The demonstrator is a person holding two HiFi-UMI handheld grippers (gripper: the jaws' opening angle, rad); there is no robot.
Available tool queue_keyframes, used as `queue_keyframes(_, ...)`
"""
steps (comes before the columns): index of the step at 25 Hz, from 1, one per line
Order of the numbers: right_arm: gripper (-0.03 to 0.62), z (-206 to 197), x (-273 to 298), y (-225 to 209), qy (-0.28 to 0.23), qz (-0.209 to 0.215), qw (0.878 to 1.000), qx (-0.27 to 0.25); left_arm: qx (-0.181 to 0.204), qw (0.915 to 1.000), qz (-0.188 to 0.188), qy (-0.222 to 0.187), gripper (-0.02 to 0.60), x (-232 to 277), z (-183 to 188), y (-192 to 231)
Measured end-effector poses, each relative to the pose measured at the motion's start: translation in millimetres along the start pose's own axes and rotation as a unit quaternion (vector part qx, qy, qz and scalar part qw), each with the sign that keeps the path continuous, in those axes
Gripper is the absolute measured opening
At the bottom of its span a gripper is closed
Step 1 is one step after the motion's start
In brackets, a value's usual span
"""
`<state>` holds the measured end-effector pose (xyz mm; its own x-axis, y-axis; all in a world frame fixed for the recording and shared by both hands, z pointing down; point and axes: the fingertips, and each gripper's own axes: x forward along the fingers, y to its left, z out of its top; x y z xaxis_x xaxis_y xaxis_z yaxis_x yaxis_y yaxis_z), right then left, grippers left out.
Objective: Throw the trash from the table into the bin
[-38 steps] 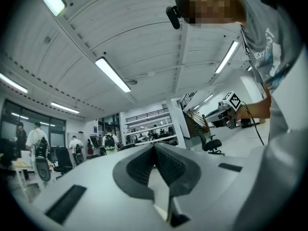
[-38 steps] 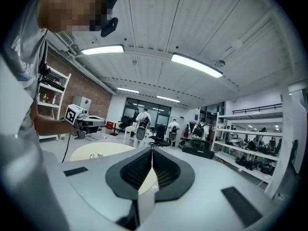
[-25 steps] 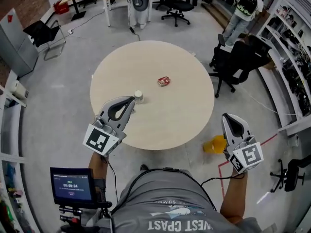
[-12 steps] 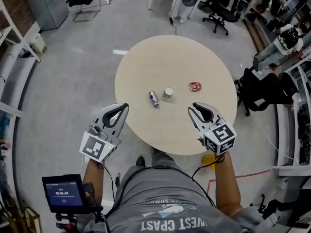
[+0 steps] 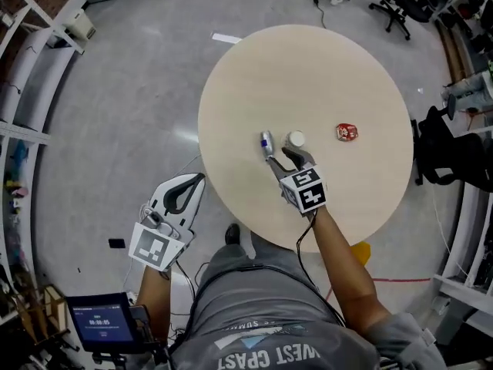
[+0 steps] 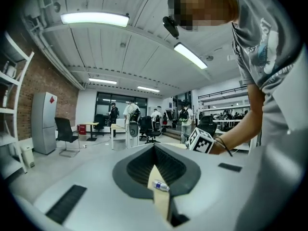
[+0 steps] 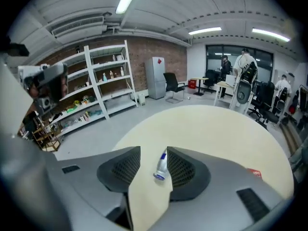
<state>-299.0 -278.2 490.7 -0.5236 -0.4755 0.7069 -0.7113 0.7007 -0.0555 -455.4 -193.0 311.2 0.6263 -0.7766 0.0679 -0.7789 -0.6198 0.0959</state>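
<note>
R gripper [image 5: 279,157]: jaws opening, spread either side of 1 blue-silver can [image 7: 161,168] lying on round table [image 5: 254,68]; label unreadable. Near it 1 white cup [image 5: 296,139], 1 red wrapper [image 5: 347,132]. L gripper [image 5: 199,179]: jaws pressed together, empty, off table edge. 1 yellow bin [image 5: 360,251] on floor.

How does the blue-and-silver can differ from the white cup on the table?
The can lies on its side; the white cup stands upright. The can is silver and blue; the cup is white. Both rest close together on the round table.
</note>
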Motion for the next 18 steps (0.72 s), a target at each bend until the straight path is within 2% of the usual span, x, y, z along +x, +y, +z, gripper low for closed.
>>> queue_keyframes(4, 0.152, -32, 47, -13, 0.054, -0.015, 0.998, 0.006, -0.021, 0.9994, 0.017, 0.022, 0.038, 8, -12, 2)
queue_keyframes(7, 0.212, -50, 71, -10, 0.082, -0.004, 0.996, 0.022, -0.034, 0.9982, 0.025, 0.042, 0.038, 10, -22, 2)
queue_keyframes(10, 0.213, -63, 90, -6, 0.106, 0.002, 0.994, 0.024, -0.046, 0.9969, 0.030, 0.056, 0.038, 13, -31, 1)
queue_keyframes(13, 0.212, -76, 103, -9, 0.136, -0.009, 0.990, 0.016, -0.052, 0.9962, 0.033, 0.062, 0.038, 14, -35, 1)
queue_keyframes(16, 0.207, -80, 104, -10, 0.142, -0.010, 0.990, 0.020, -0.053, 0.9961, 0.033, 0.063, 0.038, 15, -36, -1)
queue_keyframes(18, 0.175, -76, 99, -8, 0.128, -0.004, 0.991, 0.027, -0.051, 0.9963, 0.030, 0.062, 0.038, 14, -35, -3)
